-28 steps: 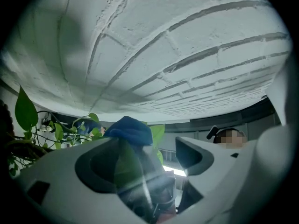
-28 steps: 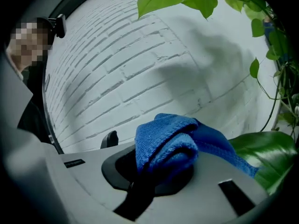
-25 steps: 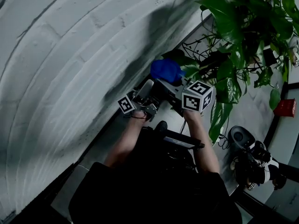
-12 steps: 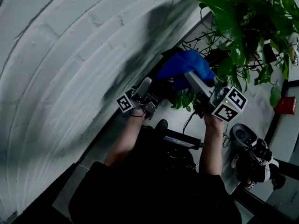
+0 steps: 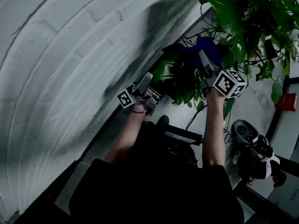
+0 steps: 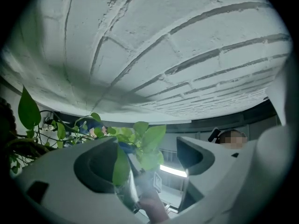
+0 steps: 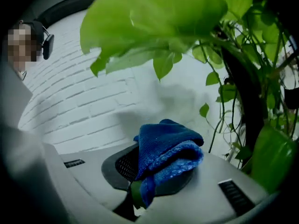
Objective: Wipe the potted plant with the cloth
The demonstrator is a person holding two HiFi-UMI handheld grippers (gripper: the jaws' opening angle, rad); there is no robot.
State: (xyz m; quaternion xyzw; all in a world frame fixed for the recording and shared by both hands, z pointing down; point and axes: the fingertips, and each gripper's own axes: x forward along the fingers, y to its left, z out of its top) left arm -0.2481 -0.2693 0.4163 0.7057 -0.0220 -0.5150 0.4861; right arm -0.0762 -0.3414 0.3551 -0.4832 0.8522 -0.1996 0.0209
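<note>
**Your right hand-held gripper [image 7: 156, 174] has the cloth [image 7: 166, 150] up among the leaves**

Your right hand-held gripper is clenched on the blue cloth. In the right gripper view the folded wad sits pinched between the two grey jaws and bulges out above them. A small bit of green shows just under it at the jaw gap, and you cannot tell what that bit is. A big leaf [image 7: 154, 17] hangs right above the cloth in that view, apart from it, and a dark stem [image 7: 245, 92] runs down at the right.

In the head view this gripper reaches out at the end of your right forearm [image 5: 212, 129], with its marker cube toward you. The cloth sits at its tip inside the plant [image 5: 233, 17], with dark green leaves on both sides of it.

Your left hand-held gripper [image 5: 145, 82] is released. In the left gripper view its jaws stand wide apart and tip up toward the white brick wall [image 5: 70, 55], with nothing pinched. A leaf cluster [image 6: 148, 146] shows in the gap between the jaws. A single leaf [image 6: 120, 166] hangs across the front of the jaw at the left of that view, and you cannot tell whether it touches that jaw. In the head view this gripper sits low at the left of the plant, just beside a broad leaf [image 5: 164, 70] and apart from the right one.
</note>
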